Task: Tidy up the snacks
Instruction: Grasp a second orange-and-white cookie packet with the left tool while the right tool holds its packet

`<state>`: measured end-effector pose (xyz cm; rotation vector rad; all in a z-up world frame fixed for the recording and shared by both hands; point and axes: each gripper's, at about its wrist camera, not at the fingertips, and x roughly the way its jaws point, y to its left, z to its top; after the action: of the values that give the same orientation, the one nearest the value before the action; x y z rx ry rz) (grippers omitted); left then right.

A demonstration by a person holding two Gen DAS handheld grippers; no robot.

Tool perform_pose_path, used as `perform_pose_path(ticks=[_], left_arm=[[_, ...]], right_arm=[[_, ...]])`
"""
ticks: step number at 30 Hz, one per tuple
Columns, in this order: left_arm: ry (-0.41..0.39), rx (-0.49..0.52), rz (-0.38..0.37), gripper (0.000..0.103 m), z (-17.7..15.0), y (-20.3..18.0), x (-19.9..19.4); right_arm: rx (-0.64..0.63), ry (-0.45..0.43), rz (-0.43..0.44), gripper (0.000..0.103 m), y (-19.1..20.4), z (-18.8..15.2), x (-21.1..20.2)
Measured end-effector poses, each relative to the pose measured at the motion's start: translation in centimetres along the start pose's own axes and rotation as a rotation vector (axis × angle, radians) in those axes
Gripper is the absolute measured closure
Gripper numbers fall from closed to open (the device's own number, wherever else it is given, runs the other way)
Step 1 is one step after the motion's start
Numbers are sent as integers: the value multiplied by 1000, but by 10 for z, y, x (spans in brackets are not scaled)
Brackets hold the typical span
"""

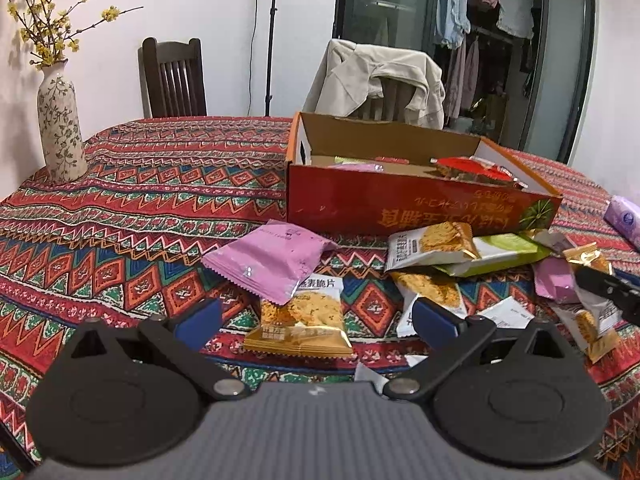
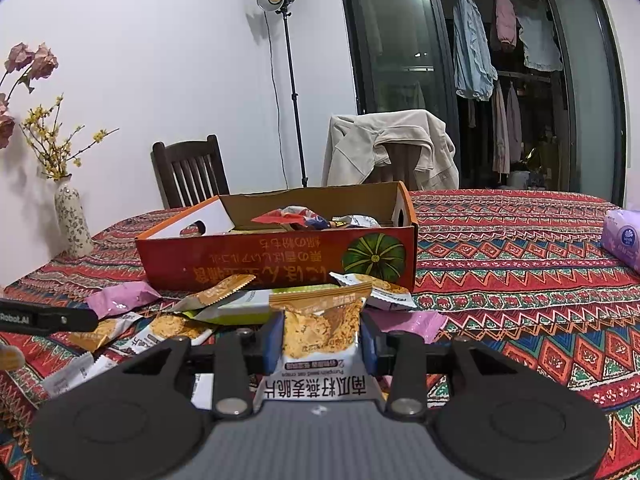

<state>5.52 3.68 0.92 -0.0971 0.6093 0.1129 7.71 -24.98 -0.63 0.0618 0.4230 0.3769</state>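
A red cardboard box [image 1: 404, 206] with several snack packets inside stands on the table; it also shows in the right wrist view [image 2: 280, 264]. Loose packets lie in front of it. My left gripper [image 1: 318, 318] is open, just above an oat crisp packet [image 1: 302, 320] with a pink packet [image 1: 270, 260] overlapping it. My right gripper [image 2: 320, 340] is shut on another oat crisp packet [image 2: 320, 332], held above the pile before the box. The right gripper also shows at the left wrist view's right edge [image 1: 608, 284].
A patterned cloth [image 2: 520, 280] covers the table. A flowered vase [image 1: 60, 132] stands at the far left, a purple tissue pack [image 2: 624, 236] at the right. Two chairs stand behind the table, one with a beige jacket [image 2: 392, 148].
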Motion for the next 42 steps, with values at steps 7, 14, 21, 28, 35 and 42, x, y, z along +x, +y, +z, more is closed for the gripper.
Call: perform_pose_path(ticks=[7, 14, 21, 28, 35, 42], left_arm=[[54, -11, 36, 0, 2, 1, 17], [101, -28, 67, 16, 8, 5, 38], [112, -3, 80, 36, 5, -1, 43], [91, -28, 63, 53, 6, 4, 38], [60, -32, 46, 54, 4, 3, 27], [-1, -34, 3, 54, 7, -1, 3]], right_arm=[[1, 2, 2, 65, 1, 0, 0], [2, 3, 3, 64, 1, 0, 1], [1, 1, 6, 64, 1, -1, 1], [-3, -2, 4, 64, 1, -1, 0], [-13, -8, -1, 64, 3, -1, -2], [-24, -13, -4, 64, 5, -1, -2]])
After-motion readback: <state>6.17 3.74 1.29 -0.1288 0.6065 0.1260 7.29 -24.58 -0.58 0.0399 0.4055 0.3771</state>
